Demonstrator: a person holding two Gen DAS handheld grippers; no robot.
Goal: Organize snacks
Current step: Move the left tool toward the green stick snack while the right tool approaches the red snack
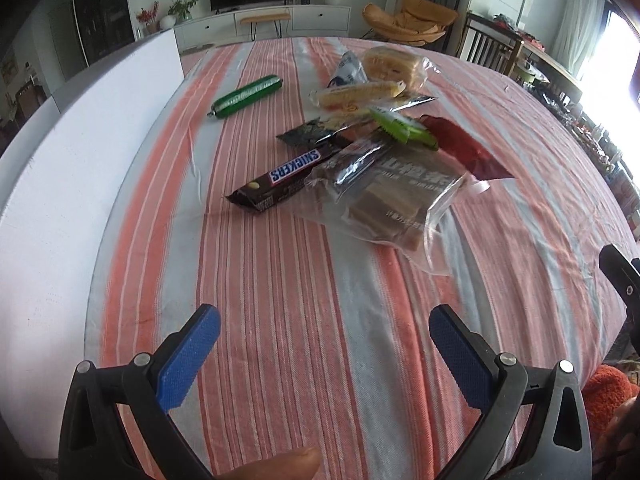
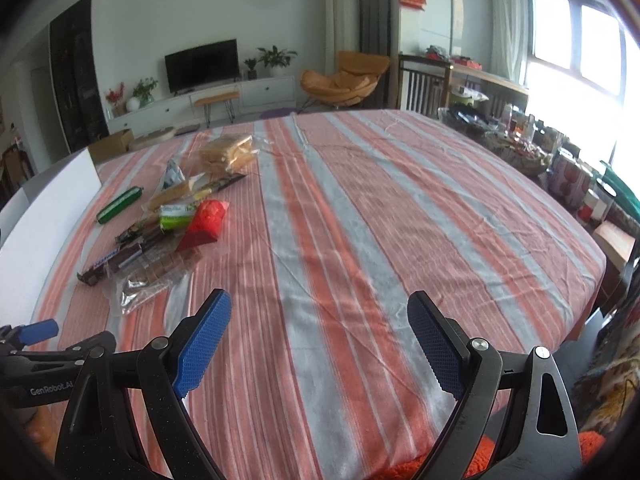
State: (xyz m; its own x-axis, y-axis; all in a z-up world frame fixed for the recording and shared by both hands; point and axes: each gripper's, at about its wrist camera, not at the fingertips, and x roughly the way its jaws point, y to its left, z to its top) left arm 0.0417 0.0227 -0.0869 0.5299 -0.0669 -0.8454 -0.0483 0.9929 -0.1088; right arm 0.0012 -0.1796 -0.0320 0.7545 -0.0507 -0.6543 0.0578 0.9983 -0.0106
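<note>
Striped cloth (image 1: 280,300), orange, grey and white, covers the whole table; a white board (image 1: 60,200) stands along its left edge, and a living room with a television lies behind.

Items, left to right, left wrist view:
- Green sausage-shaped stick (image 1: 247,97), lying alone on the cloth, apart from the heap and nearest the board.
- Snickers bar (image 1: 286,179), at the heap's near left, its far end tucked under the clear bag.
- Dark printed packet (image 1: 306,135), just behind the Snickers.
- Clear plastic bag (image 1: 384,200), holding brown wafer-like blocks; nearest item to my tool.
- Clear wrapper holding a yellow roll (image 1: 358,94), further back.
- Clear bag of pale cakes (image 1: 394,66), at the heap's far end.
- Bright green packet (image 1: 402,126), lying on top in the middle.
- Red packet (image 1: 464,146), at the heap's right edge.

Tools:
- My left gripper (image 1: 325,334): jaws spread wide, nothing between them, hovering over bare cloth; the heap lies ahead, slightly right.
- My right gripper (image 2: 319,332): jaws spread wide, nothing held, over bare cloth; the heap (image 2: 168,224) lies well ahead to its left, and the left gripper's blue tip shows at the left edge.
</note>
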